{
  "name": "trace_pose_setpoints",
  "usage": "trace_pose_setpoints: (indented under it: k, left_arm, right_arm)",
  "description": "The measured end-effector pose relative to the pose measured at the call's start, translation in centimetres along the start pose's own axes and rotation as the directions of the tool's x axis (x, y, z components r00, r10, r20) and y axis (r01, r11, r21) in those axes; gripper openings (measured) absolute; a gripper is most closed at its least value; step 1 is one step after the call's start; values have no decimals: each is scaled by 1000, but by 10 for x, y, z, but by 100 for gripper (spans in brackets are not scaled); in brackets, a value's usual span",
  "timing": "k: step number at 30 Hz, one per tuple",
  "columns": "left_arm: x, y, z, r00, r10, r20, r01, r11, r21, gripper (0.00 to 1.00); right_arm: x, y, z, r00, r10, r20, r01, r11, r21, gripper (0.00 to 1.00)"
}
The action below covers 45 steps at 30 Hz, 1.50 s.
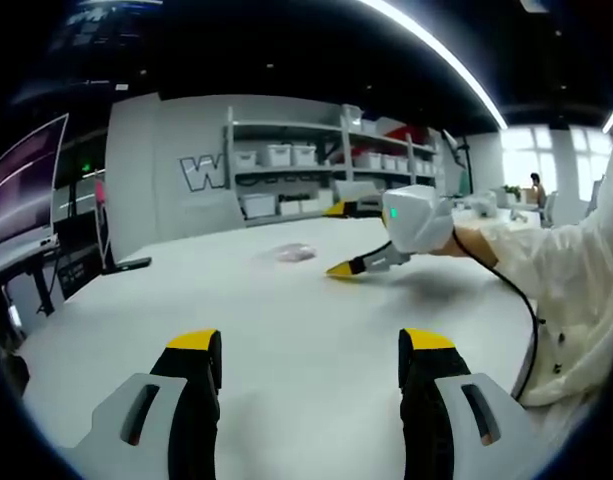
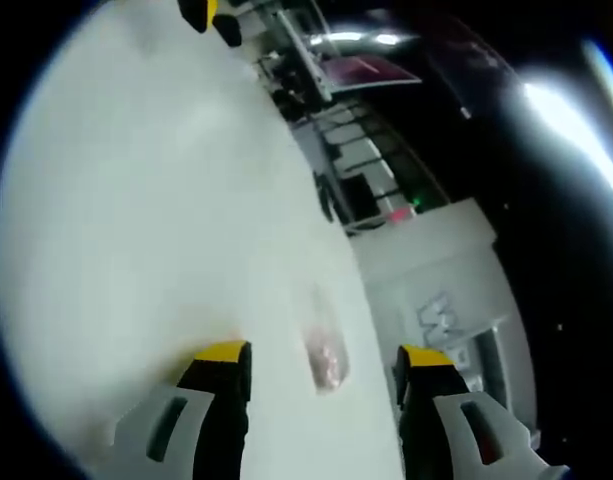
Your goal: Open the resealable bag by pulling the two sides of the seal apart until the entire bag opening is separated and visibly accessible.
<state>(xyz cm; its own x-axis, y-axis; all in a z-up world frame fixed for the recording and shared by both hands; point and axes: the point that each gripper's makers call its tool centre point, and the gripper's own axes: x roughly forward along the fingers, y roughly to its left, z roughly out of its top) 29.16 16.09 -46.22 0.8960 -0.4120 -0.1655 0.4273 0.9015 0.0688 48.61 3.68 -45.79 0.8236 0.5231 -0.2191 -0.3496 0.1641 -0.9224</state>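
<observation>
A small clear resealable bag (image 1: 292, 253) with pinkish contents lies flat on the white table (image 1: 286, 330), far from my left gripper (image 1: 311, 350). That gripper stands open and empty over the near part of the table. My right gripper (image 1: 344, 269) comes in from the right, held by a person's white-sleeved hand, its yellow tips low over the table just right of the bag. In the right gripper view the bag (image 2: 326, 362) lies ahead between the wide-open jaws of my right gripper (image 2: 324, 358), untouched. The left gripper's yellow tips (image 2: 204, 14) show at the top edge.
Shelves with white bins (image 1: 286, 155) stand behind the table. A monitor (image 1: 26, 180) rises at the left, and a small dark object (image 1: 131, 264) lies near the table's left edge. A black cable (image 1: 518, 300) trails from the right gripper along the white sleeve (image 1: 576, 280).
</observation>
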Motion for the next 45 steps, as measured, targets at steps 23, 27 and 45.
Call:
trace_pose_setpoints:
  k: [23, 27, 45]
  left_arm:
    - [-1, 2, 1, 1000, 2, 8, -2, 1000, -7, 72]
    - [-2, 4, 1, 1000, 7, 6, -7, 1000, -4, 72]
    - [-2, 6, 2, 1000, 10, 7, -10, 1000, -4, 72]
  right_arm:
    - [11, -5, 5, 1000, -25, -2, 25, 1000, 9, 57]
    - [12, -4, 8, 1000, -19, 4, 19, 1000, 8, 57]
    - [21, -6, 2, 1000, -27, -7, 27, 999, 31, 56]
